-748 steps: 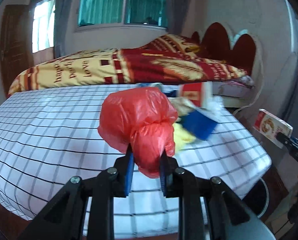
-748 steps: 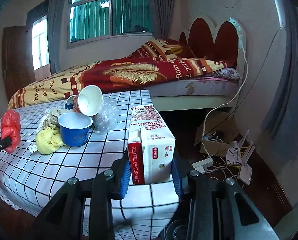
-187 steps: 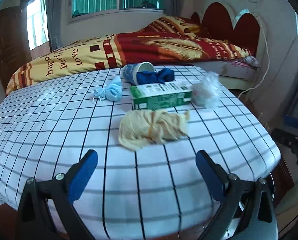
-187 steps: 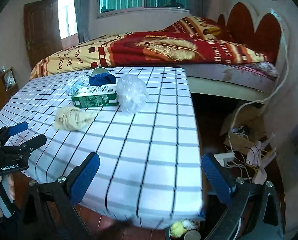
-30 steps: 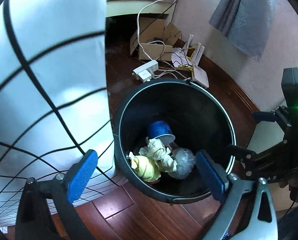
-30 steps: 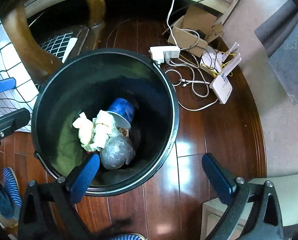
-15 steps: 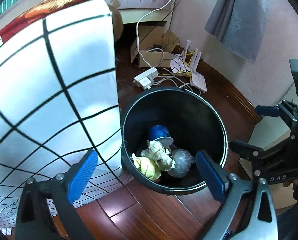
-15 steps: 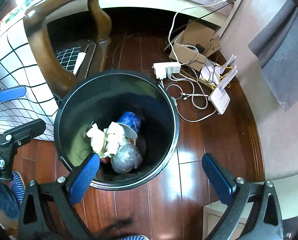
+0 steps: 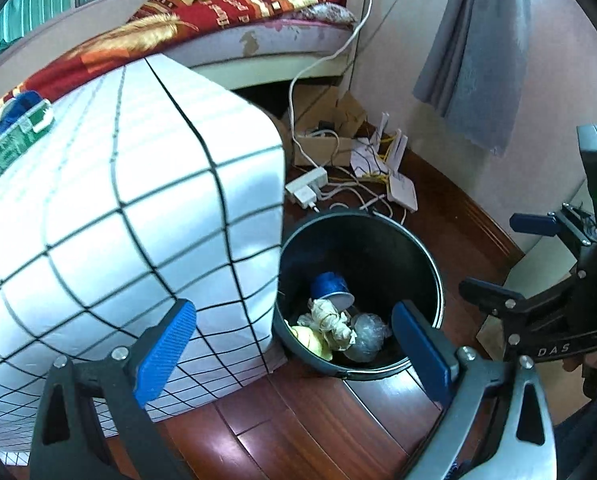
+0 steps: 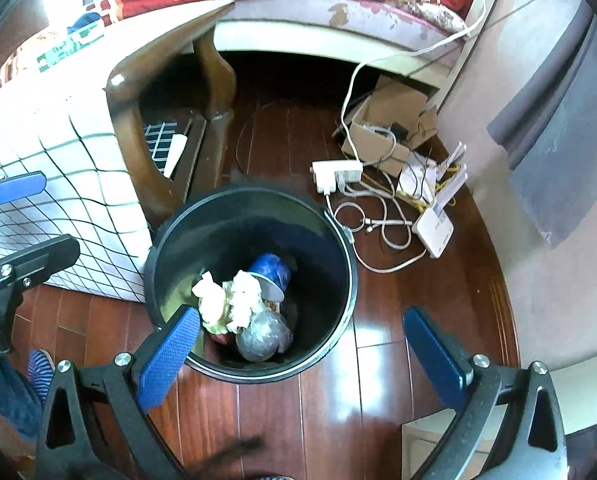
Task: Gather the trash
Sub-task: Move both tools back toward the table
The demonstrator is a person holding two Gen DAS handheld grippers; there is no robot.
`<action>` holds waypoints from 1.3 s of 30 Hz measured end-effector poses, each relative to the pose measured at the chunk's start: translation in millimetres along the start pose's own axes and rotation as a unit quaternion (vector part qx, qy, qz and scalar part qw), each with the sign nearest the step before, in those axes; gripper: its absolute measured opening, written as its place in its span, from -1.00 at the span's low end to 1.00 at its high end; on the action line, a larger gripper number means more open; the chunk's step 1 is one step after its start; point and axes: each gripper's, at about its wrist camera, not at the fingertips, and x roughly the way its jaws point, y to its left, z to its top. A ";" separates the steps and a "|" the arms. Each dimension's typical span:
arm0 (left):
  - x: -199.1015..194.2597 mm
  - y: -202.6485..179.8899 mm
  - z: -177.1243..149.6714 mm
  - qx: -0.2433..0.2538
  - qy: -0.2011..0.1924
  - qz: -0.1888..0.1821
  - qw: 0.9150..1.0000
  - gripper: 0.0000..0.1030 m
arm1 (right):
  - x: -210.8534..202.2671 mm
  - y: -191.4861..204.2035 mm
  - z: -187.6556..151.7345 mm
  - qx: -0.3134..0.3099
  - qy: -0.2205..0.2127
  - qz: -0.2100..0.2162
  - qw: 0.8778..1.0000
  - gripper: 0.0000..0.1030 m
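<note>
Both the left tool (image 9: 294, 346) and the right tool (image 10: 300, 346) hang empty, pads wide apart, above the black bin (image 10: 340, 320) beside the surface's corner. A green carton (image 9: 12, 148) remains near the surface's far edge; approach it level and clamp its long sides.

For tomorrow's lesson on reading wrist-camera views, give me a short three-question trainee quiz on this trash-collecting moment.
1. True or false: both grippers are holding trash.
2. Which item lies inside the black bin? A. blue cup B. green carton C. power strip
3. Where does the green carton lie?

Key
1. False: left gripper and right gripper are open and empty.
2. A
3. On the checked tablecloth.
</note>
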 end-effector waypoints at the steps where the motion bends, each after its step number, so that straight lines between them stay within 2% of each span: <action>1: -6.4 2.3 -0.2 0.000 -0.005 0.001 1.000 0.93 | -3.4 0.8 1.7 -0.001 -0.004 0.001 1.000 1.00; 9: -52.8 29.6 7.9 -0.010 -0.050 0.025 0.998 0.93 | -44.1 23.7 23.4 -0.015 -0.067 0.018 0.997 1.00; 15: -79.1 69.7 13.0 -0.031 -0.075 0.057 0.995 0.93 | -73.7 46.7 49.7 -0.020 -0.131 0.052 0.990 1.00; 19: -93.8 101.3 13.2 -0.052 -0.088 0.080 0.992 0.93 | -83.7 68.2 72.3 -0.024 -0.158 0.077 0.984 1.00; 23: -109.0 136.5 11.0 -0.075 -0.102 0.102 0.987 0.93 | -83.4 93.0 95.6 -0.028 -0.167 0.100 0.980 1.00; 32: -126.0 228.1 -4.1 -0.135 -0.104 0.149 0.974 0.93 | -78.9 148.8 152.9 -0.039 -0.172 0.136 0.975 1.00; 36: -123.5 261.3 -5.0 -0.156 -0.102 0.162 0.969 0.91 | -60.7 170.4 174.5 -0.039 -0.151 0.135 0.979 1.00; 39: -115.9 277.9 2.0 -0.158 -0.097 0.162 0.969 0.85 | -46.1 179.8 189.0 -0.030 -0.137 0.141 0.980 1.00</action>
